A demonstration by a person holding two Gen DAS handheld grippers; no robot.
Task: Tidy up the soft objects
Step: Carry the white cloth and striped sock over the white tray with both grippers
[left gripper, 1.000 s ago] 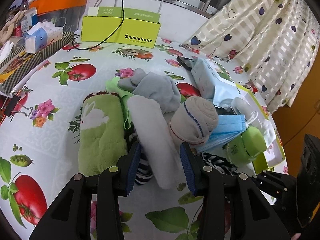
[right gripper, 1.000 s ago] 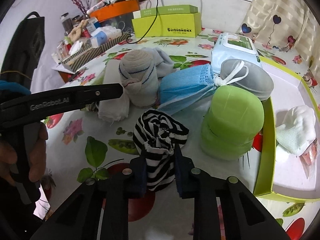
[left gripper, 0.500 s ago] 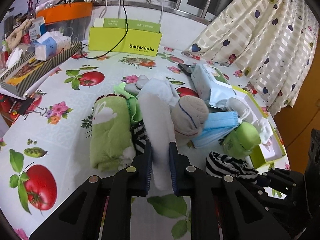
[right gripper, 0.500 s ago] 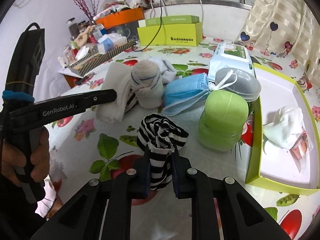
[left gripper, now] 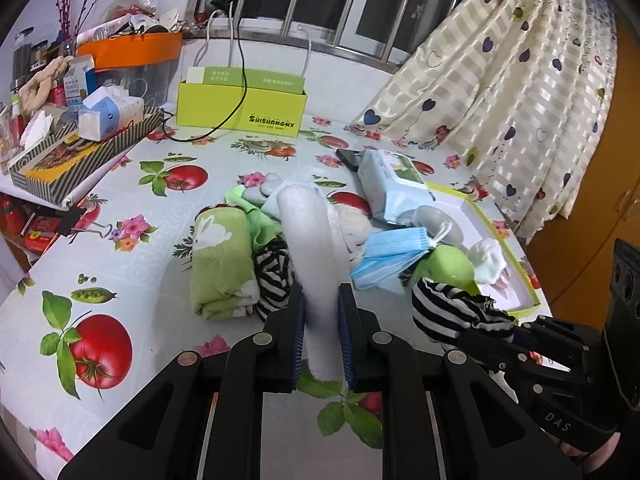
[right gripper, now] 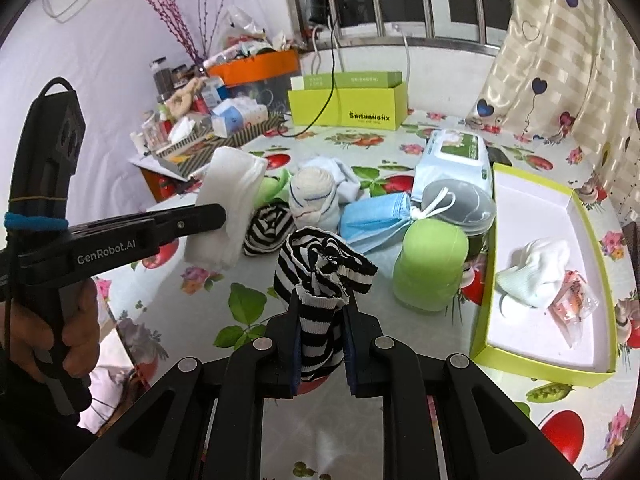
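The left gripper (left gripper: 322, 320) is clamped on a folded white cloth (left gripper: 310, 240), its jaws having just closed in from wide, and the cloth hangs clear of the desk (left gripper: 120, 208). The right gripper (right gripper: 322, 320) is pinched nearly shut on a black-and-white striped sock (right gripper: 324, 276), also lifted.

Both holds are near one end of a limp thing, so either could slide out if swung quickly toward the yellow-green tray (right gripper: 576, 374). The cloth's free end droops close to the rolled sock (right gripper: 314, 196) and the second striped sock (right gripper: 266, 226) in the pile, and could drag them. On the way to the tray, the striped sock may brush the green container (right gripper: 430, 268) and the blue face mask (right gripper: 376, 222) resting against it. The two grippers are near each other, so crossing paths risks a knock.
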